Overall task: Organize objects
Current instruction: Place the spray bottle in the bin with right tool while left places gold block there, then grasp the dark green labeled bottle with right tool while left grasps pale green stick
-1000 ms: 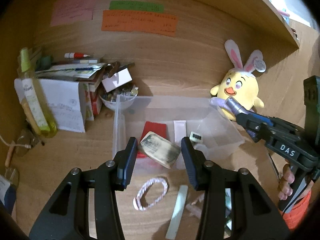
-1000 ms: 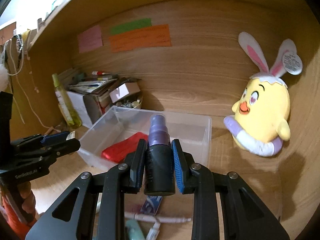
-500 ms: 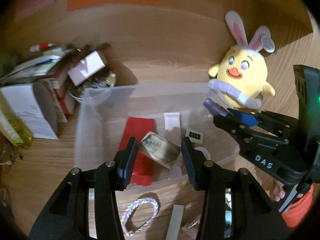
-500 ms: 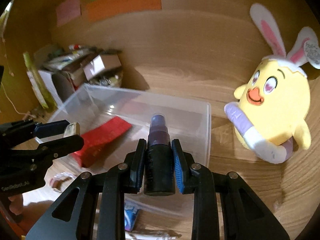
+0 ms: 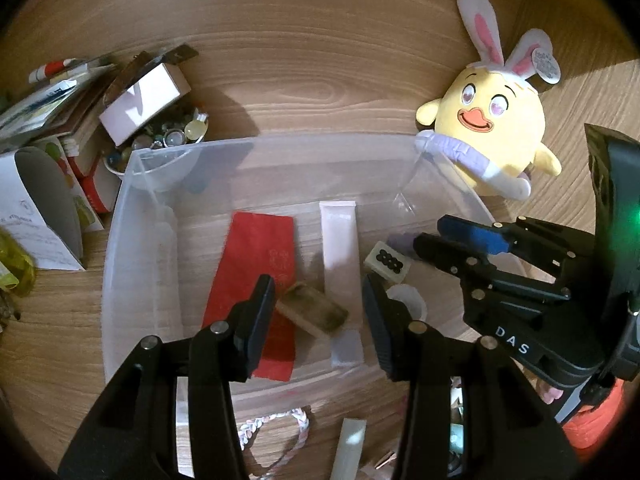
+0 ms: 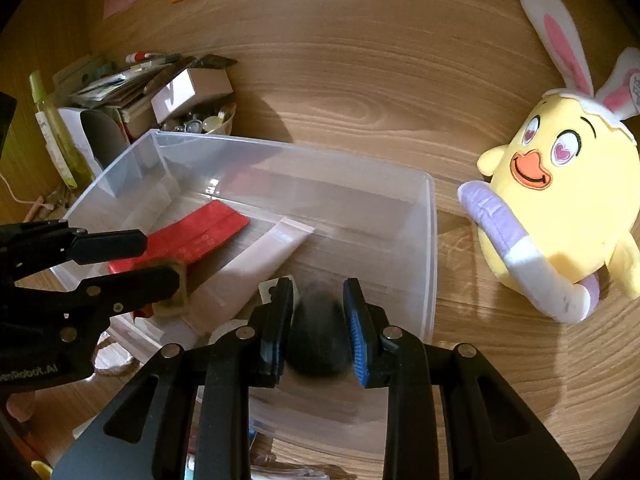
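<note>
A clear plastic bin (image 5: 280, 142) (image 6: 430, 240) holds a red packet (image 5: 256, 272), a white tube (image 5: 340, 248) and a small dotted tile (image 5: 387, 259). My left gripper (image 5: 320, 304) (image 6: 158, 262) hangs over the bin's near half, shut on a tan block (image 5: 312, 312) that lies slanted between the pads. My right gripper (image 6: 316, 304) (image 5: 430, 234) is over the bin's right end, shut on a dark spray bottle (image 6: 316, 332). The bottle looks blurred; its purple cap (image 5: 400, 240) pokes past the fingertips.
A yellow plush chick with rabbit ears (image 5: 492, 132) (image 6: 560, 208) sits right of the bin. Boxes, papers and a bowl of glass beads (image 5: 176, 132) crowd the left. A braided cord loop (image 5: 276, 428) and a pale strip (image 5: 350, 448) lie before the bin.
Both grippers have come forward and down, tipping more steeply, so they now hang over the bin. The block and the bottle stay between their fingers.
</note>
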`<act>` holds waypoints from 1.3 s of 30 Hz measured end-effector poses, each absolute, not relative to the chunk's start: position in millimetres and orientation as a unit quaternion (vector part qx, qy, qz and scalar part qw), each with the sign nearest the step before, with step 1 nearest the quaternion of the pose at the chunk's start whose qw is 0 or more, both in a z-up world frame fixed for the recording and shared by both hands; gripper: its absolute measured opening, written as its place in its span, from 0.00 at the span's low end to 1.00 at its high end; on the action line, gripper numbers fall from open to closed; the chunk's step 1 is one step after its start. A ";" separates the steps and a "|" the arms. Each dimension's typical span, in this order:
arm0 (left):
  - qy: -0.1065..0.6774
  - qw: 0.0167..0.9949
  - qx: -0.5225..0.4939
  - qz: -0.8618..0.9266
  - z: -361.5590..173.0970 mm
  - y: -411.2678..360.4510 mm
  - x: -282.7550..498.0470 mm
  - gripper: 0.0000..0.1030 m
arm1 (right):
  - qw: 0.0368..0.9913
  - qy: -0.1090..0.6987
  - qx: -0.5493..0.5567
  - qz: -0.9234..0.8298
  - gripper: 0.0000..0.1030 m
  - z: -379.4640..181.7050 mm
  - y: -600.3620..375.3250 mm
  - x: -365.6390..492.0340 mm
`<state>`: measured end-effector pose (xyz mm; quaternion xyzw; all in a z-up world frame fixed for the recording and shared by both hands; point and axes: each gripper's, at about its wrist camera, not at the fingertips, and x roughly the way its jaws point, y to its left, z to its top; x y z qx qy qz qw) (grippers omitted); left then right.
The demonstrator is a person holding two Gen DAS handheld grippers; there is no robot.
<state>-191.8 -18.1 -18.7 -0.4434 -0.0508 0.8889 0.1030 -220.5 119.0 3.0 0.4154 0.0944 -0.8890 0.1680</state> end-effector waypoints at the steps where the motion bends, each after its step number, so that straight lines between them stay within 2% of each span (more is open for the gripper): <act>1: -0.051 0.104 -0.443 0.889 -17.4 -18.2 -190.6 0.43 | 0.169 0.096 0.417 -0.888 0.23 3.7 118.7 -219.8; 4: -0.047 0.101 -0.437 0.893 -11.4 -18.7 -184.5 0.46 | 0.168 0.100 0.416 -0.888 0.24 6.8 117.9 -216.3; 6: -0.044 0.099 -0.425 0.899 -3.5 -18.6 -176.8 0.53 | 0.168 0.101 0.409 -0.891 0.27 12.1 119.1 -210.2; 13: -0.029 0.083 -0.382 0.920 24.1 -21.5 -142.7 0.65 | 0.170 0.104 0.360 -0.911 0.36 42.2 122.3 -173.0; 18: -0.019 0.063 -0.352 0.934 37.0 -25.4 -115.1 0.82 | 0.175 0.097 0.321 -0.926 0.54 62.7 126.8 -135.8; 21: -0.021 0.053 -0.340 0.939 38.6 -31.3 -96.7 0.89 | 0.178 0.093 0.304 -0.931 0.60 67.9 131.5 -113.2; 23: -0.025 0.051 -0.340 0.939 36.4 -33.8 -89.1 0.90 | 0.179 0.091 0.299 -0.933 0.64 67.6 132.5 -100.3; 37: -0.014 0.023 -0.382 0.924 -20.9 -37.2 -36.9 0.91 | 0.202 0.057 0.351 -0.912 0.65 15.8 141.4 -35.2; 39: -0.009 0.024 -0.389 0.921 -28.6 -34.3 -34.3 0.87 | 0.208 0.051 0.361 -0.908 0.65 9.4 141.1 -30.0</act>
